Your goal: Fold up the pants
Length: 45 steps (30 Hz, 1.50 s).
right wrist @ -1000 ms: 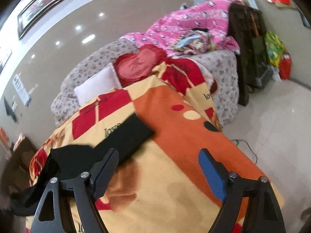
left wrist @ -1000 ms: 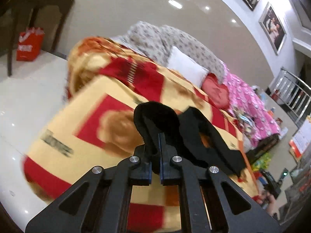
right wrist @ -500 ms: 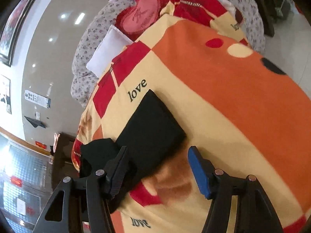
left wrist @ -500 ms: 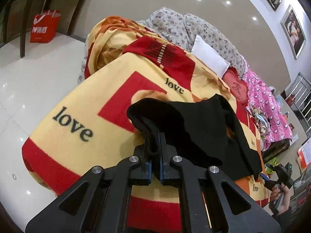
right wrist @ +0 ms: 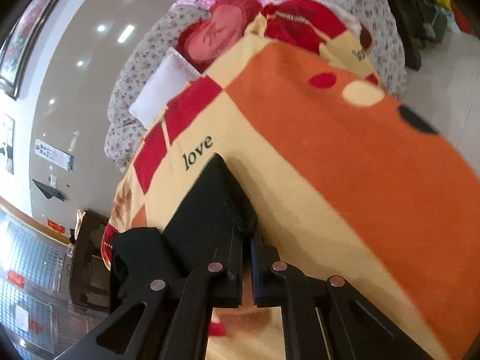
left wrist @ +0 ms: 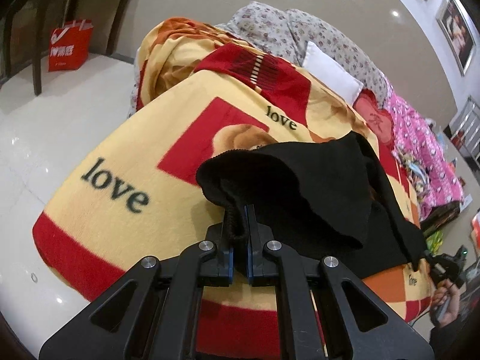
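Observation:
Black pants [left wrist: 300,180] lie across a yellow, red and orange "love" blanket [left wrist: 120,150]. My left gripper [left wrist: 238,219] is shut on their ribbed waistband, which bunches up just above the blanket. In the right wrist view the flat leg [right wrist: 210,204] runs away over the blanket [right wrist: 330,165]. My right gripper [right wrist: 246,240] is shut on the near corner of that leg end, low over the blanket. The rest of the pants [right wrist: 135,255] sags at the left towards the waist end.
The blanket covers a sofa with a white pillow [left wrist: 330,72], a red heart cushion [left wrist: 375,114] and pink bedding [left wrist: 420,144] behind. A red bag [left wrist: 69,45] stands under a dark table [left wrist: 36,30] on the glossy floor. A person's hand [left wrist: 444,300] shows at the right.
The right gripper came down to the leg end, rolled, and its wide jaws closed on the corner. The left gripper sank towards the blanket, still gripping the waistband.

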{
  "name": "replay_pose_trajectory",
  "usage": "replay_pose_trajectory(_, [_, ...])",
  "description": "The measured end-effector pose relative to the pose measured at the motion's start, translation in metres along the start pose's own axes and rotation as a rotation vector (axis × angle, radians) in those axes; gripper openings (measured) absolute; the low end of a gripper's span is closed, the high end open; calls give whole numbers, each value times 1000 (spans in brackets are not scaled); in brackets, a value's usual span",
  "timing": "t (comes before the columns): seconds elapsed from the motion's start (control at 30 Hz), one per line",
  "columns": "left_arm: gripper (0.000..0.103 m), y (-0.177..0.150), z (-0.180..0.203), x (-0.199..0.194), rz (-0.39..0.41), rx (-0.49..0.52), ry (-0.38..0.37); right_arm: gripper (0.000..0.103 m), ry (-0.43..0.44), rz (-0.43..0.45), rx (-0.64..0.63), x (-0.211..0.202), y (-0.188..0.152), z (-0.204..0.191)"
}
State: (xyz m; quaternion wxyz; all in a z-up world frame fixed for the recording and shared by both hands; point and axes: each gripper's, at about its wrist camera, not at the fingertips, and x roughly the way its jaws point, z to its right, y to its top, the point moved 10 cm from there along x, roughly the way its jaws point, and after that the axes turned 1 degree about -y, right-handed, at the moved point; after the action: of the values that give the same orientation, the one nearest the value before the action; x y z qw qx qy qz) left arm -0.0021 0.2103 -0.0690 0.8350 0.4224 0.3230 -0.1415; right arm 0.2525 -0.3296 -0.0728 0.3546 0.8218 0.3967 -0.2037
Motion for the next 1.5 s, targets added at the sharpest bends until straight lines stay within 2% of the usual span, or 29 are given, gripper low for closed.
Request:
replay_pose_trajectory(0.17, [4, 6, 16, 5, -2, 73, -25, 3, -23, 60, -1, -45, -13, 15])
replay_pose_trajectory(0.37, [4, 14, 13, -1, 12, 45, -62, 3, -24, 106, -60, -77, -38, 4])
replay_pose_trajectory(0.43, [4, 15, 15, -4, 21, 53, -67, 3, -28, 124, -69, -81, -40, 3])
replay_pose_trajectory(0.53, [4, 9, 10, 1, -5, 29, -59, 3, -85, 106, -40, -68, -41, 22])
replay_pose_trajectory(0.63, [4, 11, 10, -4, 15, 39, -67, 3, -76, 123, -41, -73, -47, 22])
replay_pose_trajectory(0.73, [5, 12, 5, 6, 5, 50, -30, 3, -96, 121, -52, -74, -51, 24])
replay_pose_trajectory(0.77, [6, 11, 2, 11, -3, 52, -16, 3, -112, 108, -47, -70, -52, 29])
replay_pose_trajectory(0.87, [17, 9, -7, 11, -1, 42, 18, 3, -150, 93, -58, -66, -54, 36])
replay_pose_trajectory(0.9, [23, 9, -12, 10, 3, 36, 26, 3, -191, 115, -71, -70, -51, 39])
replay_pose_trajectory(0.97, [23, 13, -23, 3, 17, 34, 67, 3, -327, 198, -133, -86, -39, 44])
replay_pose_trajectory(1.03, [23, 19, -33, -8, 51, 33, 125, 4, -372, 247, -176, -100, -30, 39])
replay_pose_trajectory(1.1, [23, 27, -31, -22, 106, 47, 144, 5, -350, 280, -319, -105, -28, 7])
replay_pose_trajectory(1.17, [25, 29, -11, -31, 148, 118, 132, 9, -271, 270, -554, -95, -44, -44])
replay_pose_trajectory(1.2, [33, 27, 7, -30, 150, 184, 109, 18, -225, 251, -668, -87, -57, -68])
replay_pose_trajectory(1.23, [36, 21, 28, -28, 139, 262, 70, 30, -159, 212, -801, -75, -78, -96])
replay_pose_trajectory(1.3, [38, 6, 64, -22, 112, 392, -12, 37, -70, 138, -970, -57, -112, -126])
replay_pose_trajectory(1.4, [38, -20, 105, -7, 42, 568, -93, 37, -29, 26, -1203, -28, -161, -151])
replay_pose_trajectory(1.5, [38, -38, 129, 14, -40, 714, -105, 37, -9, -55, -1293, -5, -184, -154])
